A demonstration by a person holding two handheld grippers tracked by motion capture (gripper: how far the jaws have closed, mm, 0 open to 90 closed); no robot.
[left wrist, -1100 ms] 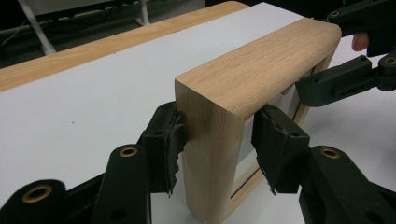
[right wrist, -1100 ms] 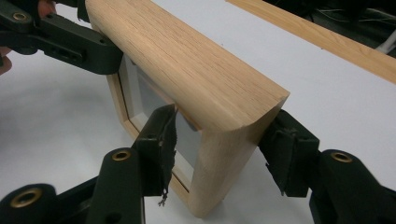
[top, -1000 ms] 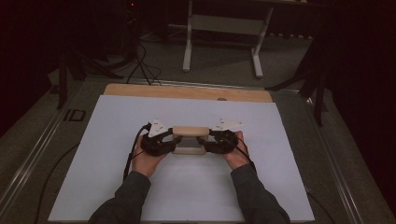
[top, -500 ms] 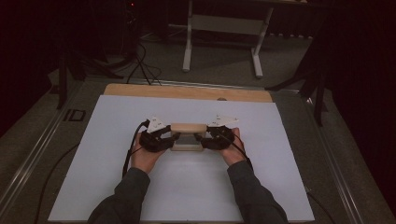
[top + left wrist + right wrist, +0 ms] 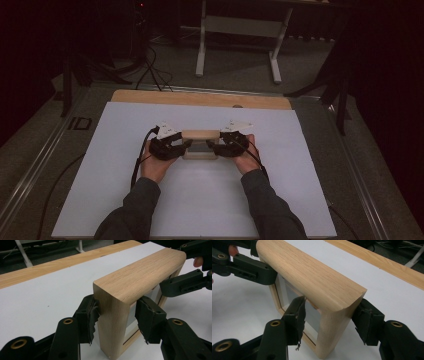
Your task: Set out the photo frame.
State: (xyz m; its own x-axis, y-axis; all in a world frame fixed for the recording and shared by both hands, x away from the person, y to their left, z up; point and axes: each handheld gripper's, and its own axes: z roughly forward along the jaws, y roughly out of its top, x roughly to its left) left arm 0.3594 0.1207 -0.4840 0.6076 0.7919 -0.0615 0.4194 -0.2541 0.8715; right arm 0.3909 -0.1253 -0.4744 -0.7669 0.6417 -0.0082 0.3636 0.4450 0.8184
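Left gripper (image 5: pixel 186 146), right gripper (image 5: pixel 216 146): slack astride wooden frame (image 5: pixel 200 135) ends, not clamping. Frame upright on white board (image 5: pixel 200 210), apparently placed; backing off remaining.

The frame (image 5: pixel 140 277) is pale oak with fine darker grain (glass greyish); it stands on a white sheet (image 5: pixel 200 200) over a tan table (image 5: pixel 150 96).

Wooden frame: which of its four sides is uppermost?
The long rounded rail of the wooden frame; the other long rail is lowest and both short sides stand upright.
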